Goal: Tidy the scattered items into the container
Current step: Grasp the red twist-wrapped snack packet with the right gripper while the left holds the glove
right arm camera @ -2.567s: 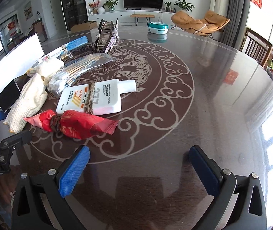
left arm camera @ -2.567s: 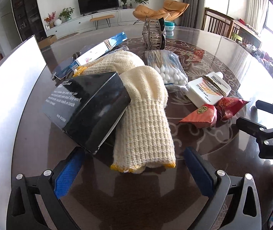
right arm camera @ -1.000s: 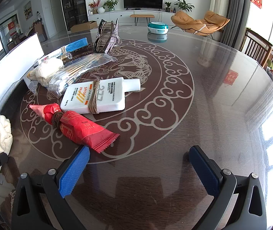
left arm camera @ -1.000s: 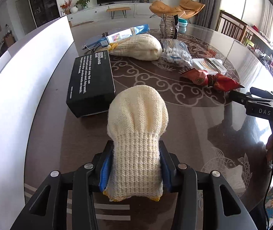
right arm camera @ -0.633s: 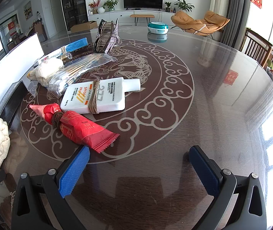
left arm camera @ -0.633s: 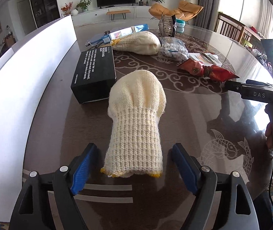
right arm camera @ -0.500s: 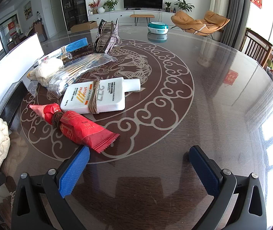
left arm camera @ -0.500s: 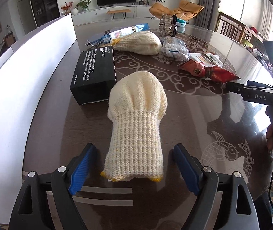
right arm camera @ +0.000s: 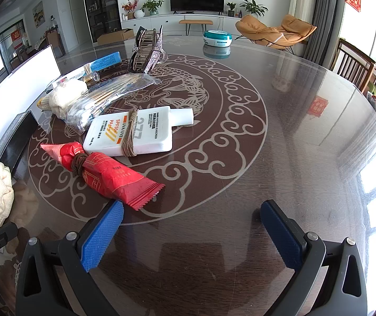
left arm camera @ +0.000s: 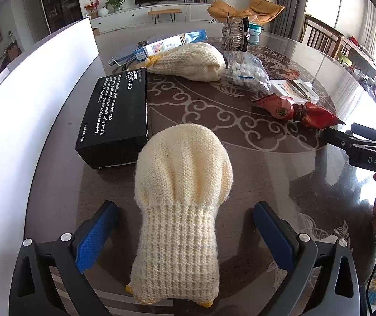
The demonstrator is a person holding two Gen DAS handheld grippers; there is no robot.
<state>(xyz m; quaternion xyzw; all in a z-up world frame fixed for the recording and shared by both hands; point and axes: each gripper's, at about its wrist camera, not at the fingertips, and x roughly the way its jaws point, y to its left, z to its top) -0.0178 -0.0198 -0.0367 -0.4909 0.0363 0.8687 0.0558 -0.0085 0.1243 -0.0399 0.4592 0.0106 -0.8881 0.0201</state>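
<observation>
Left gripper [left arm camera: 184,233]: jaws opening, both blue pads clear of the cream knitted glove [left arm camera: 180,197] that lies flat on the table [left arm camera: 280,173] between them, cuff toward the camera, fingertip end pointing away. Nothing is gripped. Just beyond the glove's far end, slightly left, sits a black box [left arm camera: 114,115] with white lettering on top (whether the two touch cannot be told). Along the left edge of the table runs a tall white wall [left arm camera: 29,110], possibly the container's side. Further back: a second glove [left arm camera: 190,62] lying on its side, a bag of cotton swabs [left arm camera: 247,72] touching it on the right, a white sunscreen bottle [right arm camera: 135,134] bound with twine, and a red snack packet [right arm camera: 103,173] tied at the middle, just beside the bottle. Right gripper [right arm camera: 192,233]: released, jaws wide over bare tabletop, the red packet's serrated end just at its left pad.
</observation>
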